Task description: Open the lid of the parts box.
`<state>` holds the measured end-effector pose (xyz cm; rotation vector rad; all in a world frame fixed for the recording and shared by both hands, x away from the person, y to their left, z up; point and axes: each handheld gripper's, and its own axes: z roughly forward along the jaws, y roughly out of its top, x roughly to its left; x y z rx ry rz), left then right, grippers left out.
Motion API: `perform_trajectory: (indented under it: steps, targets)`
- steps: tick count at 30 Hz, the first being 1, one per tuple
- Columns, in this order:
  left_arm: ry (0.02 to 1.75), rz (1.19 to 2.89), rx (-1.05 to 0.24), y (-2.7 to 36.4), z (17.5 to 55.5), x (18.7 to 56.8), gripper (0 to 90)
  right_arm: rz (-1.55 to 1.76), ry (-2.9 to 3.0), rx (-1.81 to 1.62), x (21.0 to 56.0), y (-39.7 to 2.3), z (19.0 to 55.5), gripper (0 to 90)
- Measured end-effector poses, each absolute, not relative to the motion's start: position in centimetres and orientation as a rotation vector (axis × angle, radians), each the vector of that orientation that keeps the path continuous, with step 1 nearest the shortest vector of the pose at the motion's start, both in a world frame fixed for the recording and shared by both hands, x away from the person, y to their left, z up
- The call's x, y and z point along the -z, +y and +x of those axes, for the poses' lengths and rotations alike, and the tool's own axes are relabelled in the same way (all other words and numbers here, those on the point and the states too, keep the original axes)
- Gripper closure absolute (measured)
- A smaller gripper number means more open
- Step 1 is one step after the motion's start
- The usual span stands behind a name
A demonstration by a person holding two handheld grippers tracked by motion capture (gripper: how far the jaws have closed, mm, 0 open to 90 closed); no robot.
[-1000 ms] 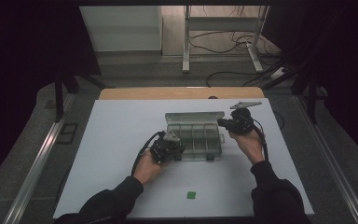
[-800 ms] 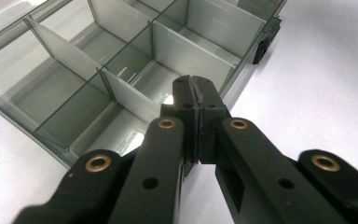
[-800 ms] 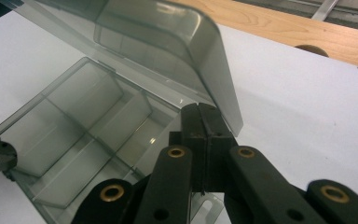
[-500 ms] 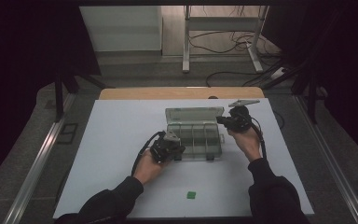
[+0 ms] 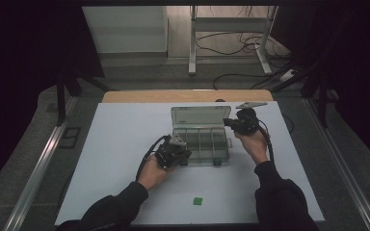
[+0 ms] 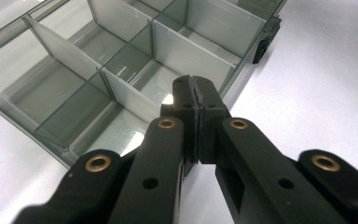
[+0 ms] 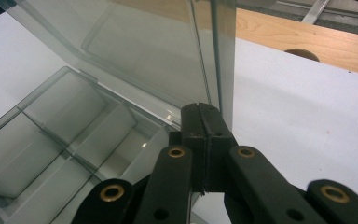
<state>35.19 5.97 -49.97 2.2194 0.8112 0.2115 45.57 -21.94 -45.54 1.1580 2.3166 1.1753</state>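
- Left gripper (image 5: 182,155): jaws pressed together, at the compartment box's (image 5: 203,144) front-left corner.
- Right gripper (image 5: 230,123): jaws pressed together, at the raised lid's (image 5: 200,115) right edge.

Two forearms in dark sleeves come in from the near edge of the scene, each bare hand wrapped around a black two-jaw gripper with a trailing black cable. The left hand (image 5: 150,174) holds the left black gripper (image 6: 195,100) near the middle, pointing far and to the right, its jaws pressed together with no gap between them. The right hand (image 5: 254,144) reaches farther and to the right, holding the right black gripper (image 7: 204,122) pointing left, jaws likewise closed flat against each other, a grey three-cornered plate (image 5: 250,104) on top.
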Motion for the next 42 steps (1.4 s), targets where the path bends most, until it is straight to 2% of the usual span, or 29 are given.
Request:
perform_trajectory:
  steps: [42]
  targets:
    - [0.81,2.225,-0.215,5.9,35.2,49.9,89.1,1.225,2.271,-1.143,47.0,-21.9,48.3,90.0]
